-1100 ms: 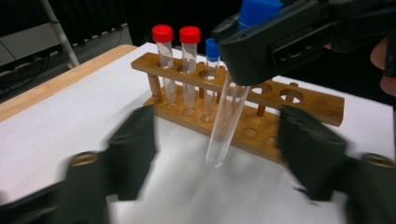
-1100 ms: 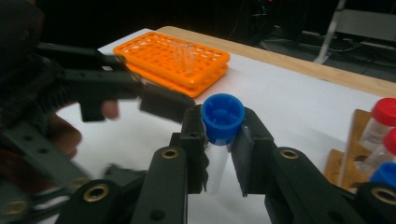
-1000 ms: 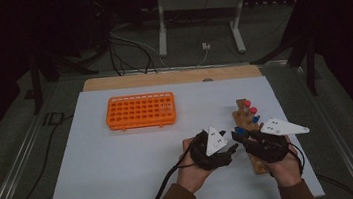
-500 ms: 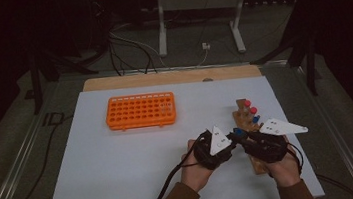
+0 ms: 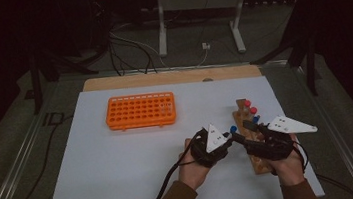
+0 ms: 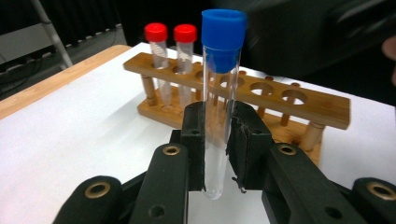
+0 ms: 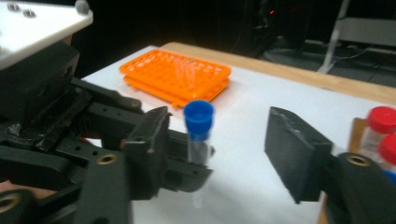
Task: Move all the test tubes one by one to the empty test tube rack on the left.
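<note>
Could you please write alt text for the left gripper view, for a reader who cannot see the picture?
The left claw is shut on an upright clear test tube with a blue cap. Behind it, a wooden rack on the white table holds two red-capped tubes.

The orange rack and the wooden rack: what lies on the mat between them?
In the high view, nothing: the white mat is bare between the orange rack and the wooden rack.

A clear glossy tube (image 6: 215,126) with blue plastic cap, a wooden rack (image 6: 299,100), matt white table sheet (image 5: 123,176).
</note>
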Available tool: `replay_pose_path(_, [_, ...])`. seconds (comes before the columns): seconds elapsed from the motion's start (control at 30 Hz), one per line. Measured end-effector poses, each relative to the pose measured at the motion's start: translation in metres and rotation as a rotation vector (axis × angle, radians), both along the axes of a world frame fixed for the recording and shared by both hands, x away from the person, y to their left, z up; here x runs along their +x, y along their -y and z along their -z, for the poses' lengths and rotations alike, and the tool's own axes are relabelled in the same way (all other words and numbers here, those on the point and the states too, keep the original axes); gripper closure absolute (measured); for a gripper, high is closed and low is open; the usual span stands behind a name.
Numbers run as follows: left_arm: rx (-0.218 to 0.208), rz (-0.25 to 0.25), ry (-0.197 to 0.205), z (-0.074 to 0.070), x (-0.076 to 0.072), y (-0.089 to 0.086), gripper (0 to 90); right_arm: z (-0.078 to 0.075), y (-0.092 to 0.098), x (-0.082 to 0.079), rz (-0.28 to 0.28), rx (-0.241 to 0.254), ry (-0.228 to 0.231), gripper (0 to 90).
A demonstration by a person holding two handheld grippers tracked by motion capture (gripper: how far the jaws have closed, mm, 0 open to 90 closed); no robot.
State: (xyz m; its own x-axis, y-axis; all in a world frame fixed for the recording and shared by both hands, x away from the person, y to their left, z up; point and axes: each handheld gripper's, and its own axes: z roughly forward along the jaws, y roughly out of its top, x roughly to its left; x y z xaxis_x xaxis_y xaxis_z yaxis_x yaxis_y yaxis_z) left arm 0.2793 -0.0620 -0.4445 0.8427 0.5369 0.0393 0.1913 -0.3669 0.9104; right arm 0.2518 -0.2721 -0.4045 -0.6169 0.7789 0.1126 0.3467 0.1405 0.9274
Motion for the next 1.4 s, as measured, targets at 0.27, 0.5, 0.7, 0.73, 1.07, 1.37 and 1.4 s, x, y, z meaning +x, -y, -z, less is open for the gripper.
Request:
replay_pose_path(0.27, [-0.012,-0.033,0.001,-0.003,0.006,-0.011,77.5,-0.003,0.006,-0.001,0.084,-0.015,0.038,17.3])
replay_pose_path(0.5, [-0.023,-0.07,-0.001,-0.006,0.012,-0.022,77.5,-0.002,0.009,0.0,0.125,-0.03,0.048,12.6])
replay_pose_path(0.7, [-0.044,-0.113,-0.005,-0.01,0.019,-0.036,77.5,0.001,0.011,0.002,0.169,-0.05,0.035,2.7])
replay_pose_path(0.73, [-0.047,-0.119,-0.006,-0.01,0.021,-0.038,77.5,0.001,0.012,0.002,0.172,-0.049,0.034,2.3])
replay_pose_path(1.07, [-0.052,-0.192,-0.007,-0.012,0.034,-0.062,77.5,0.001,0.017,0.003,0.213,-0.042,0.035,1.1])
replay_pose_path(1.37, [-0.042,-0.256,0.0,-0.012,0.044,-0.082,77.4,0.002,0.02,0.003,0.235,-0.04,0.035,0.1])
replay_pose_path(1.4, [-0.041,-0.264,0.0,-0.012,0.045,-0.085,77.4,0.002,0.02,0.003,0.237,-0.039,0.037,0.1])
